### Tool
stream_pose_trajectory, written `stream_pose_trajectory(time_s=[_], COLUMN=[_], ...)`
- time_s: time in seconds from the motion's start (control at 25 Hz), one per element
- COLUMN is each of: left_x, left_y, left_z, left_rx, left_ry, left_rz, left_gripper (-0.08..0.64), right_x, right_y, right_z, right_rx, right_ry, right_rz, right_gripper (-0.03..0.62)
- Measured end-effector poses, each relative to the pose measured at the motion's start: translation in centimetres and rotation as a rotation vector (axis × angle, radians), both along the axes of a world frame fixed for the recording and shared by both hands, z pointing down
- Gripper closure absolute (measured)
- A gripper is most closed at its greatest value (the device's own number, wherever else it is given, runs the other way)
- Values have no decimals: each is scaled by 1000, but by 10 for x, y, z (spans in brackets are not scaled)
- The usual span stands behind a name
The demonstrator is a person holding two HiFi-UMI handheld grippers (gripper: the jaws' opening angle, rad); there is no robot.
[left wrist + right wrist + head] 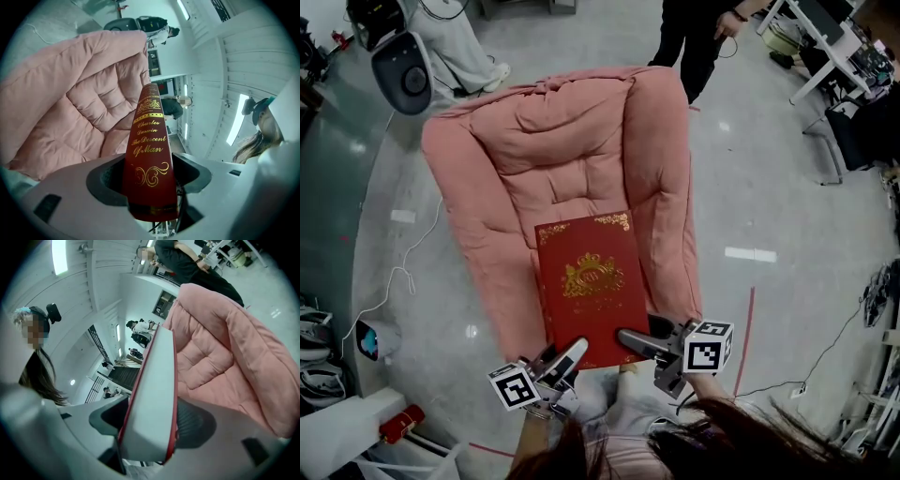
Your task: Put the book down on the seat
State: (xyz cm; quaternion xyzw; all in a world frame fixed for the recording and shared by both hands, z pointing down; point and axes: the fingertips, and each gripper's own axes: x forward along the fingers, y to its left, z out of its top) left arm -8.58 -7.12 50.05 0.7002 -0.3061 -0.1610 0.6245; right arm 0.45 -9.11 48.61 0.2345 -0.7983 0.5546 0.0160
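nearest, at the lower edge of the head view: the hair and pale top of the person holding both tools. left gripper (573, 352): jaws closed on the near left corner of the book (591, 279), pads pressing the two covers on either side of the spine; the gold lettering there reads "charles darwin, the descent of man". right gripper (634, 339): jaws clamped on the near right corner, over the pale page edges. the red book, cover with a gold crest facing up, lies flat over the front of the pink armchair (572, 141), between its two padded arms; whether it touches the seat cushion cannot be told. right of the chair: a red line (748, 323) on the grey floor. left: a white cable (401, 272). far: a standing person in dark trousers (689, 42) and a white desk (825, 52).
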Motion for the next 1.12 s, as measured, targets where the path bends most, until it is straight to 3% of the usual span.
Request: stream_pose_trajectory(time_s=[0.6,1.12], left_x=[-9,2], left_y=[-8,-12], left_z=[44,71], left_rx=[-46,-62], left_ry=[-21,-43], left_rz=[25,-6], left_gripper=[287,284], right_x=[-10,0], right_y=[-5,-12], right_z=[48,76], right_rx=[-68,-87], right_ry=[22,31], right_rz=[-14,-64], right_gripper=[291,290])
